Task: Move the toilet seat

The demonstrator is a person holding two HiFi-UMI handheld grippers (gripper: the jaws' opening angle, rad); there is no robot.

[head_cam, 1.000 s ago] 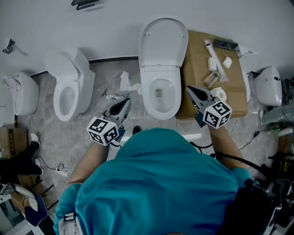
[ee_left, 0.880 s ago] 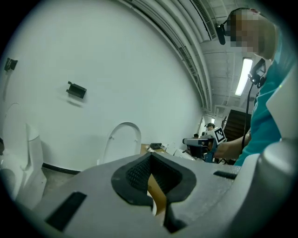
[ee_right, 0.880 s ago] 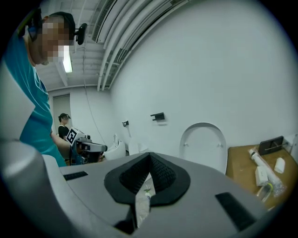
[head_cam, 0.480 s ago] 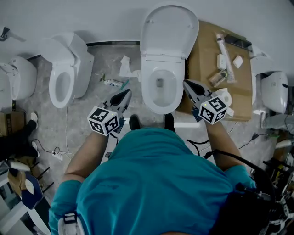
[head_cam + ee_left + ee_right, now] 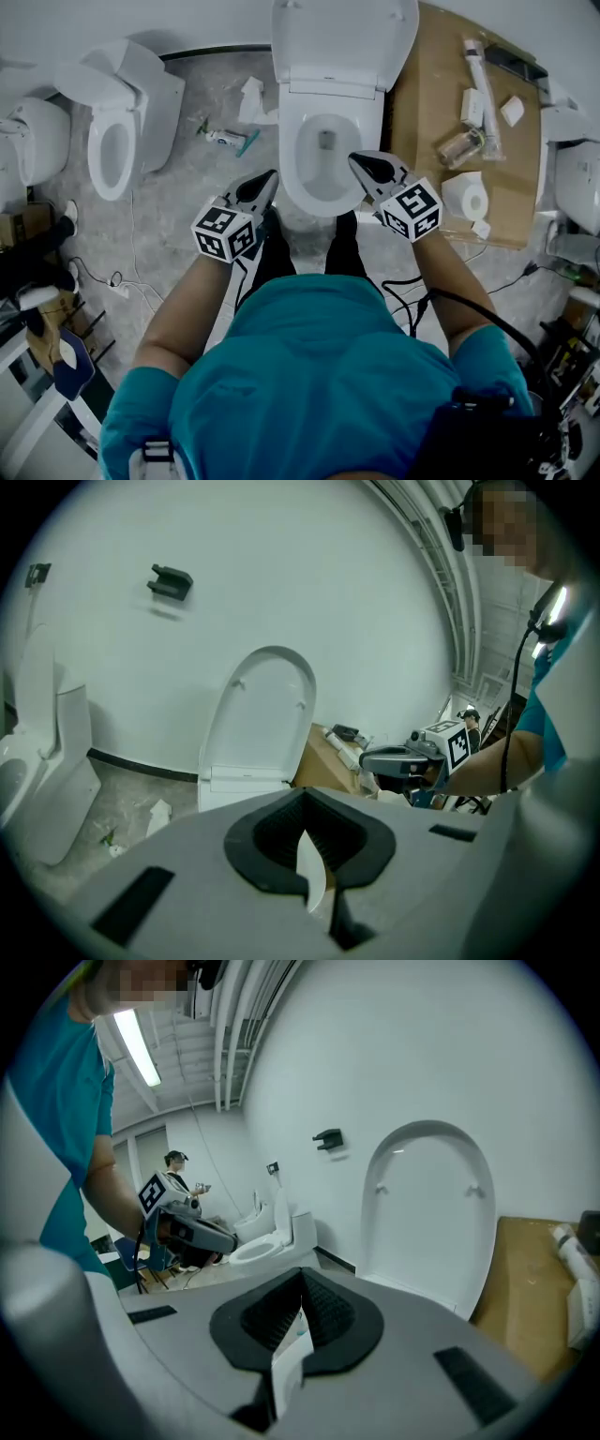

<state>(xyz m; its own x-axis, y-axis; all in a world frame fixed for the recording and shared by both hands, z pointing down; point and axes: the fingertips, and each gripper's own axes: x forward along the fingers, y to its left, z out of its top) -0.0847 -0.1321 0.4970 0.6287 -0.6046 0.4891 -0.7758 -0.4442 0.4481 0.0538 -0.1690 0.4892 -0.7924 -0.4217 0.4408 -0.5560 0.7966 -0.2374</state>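
The white toilet (image 5: 323, 155) stands straight ahead. Its seat and lid (image 5: 342, 37) are raised against the wall, also upright in the left gripper view (image 5: 258, 714) and the right gripper view (image 5: 427, 1213). My left gripper (image 5: 267, 178) hovers by the bowl's front left rim, and its black pads (image 5: 302, 803) meet with nothing held. At the front right rim my right gripper (image 5: 361, 164) is likewise shut and empty (image 5: 302, 1279). Each gripper shows in the other's view, the right gripper (image 5: 370, 759) and the left gripper (image 5: 225, 1239). Neither touches the seat.
A second toilet (image 5: 117, 141) stands to the left and another fixture (image 5: 33, 141) beyond it. A cardboard sheet (image 5: 441, 112) on the right carries tubes and a paper roll (image 5: 472, 199). Paper scraps (image 5: 251, 98) and a cable (image 5: 122, 286) lie on the floor.
Both grippers have come down and forward to the bowl's front rim. The toilet has drawn nearer and larger in the head view. The jaws stay shut.
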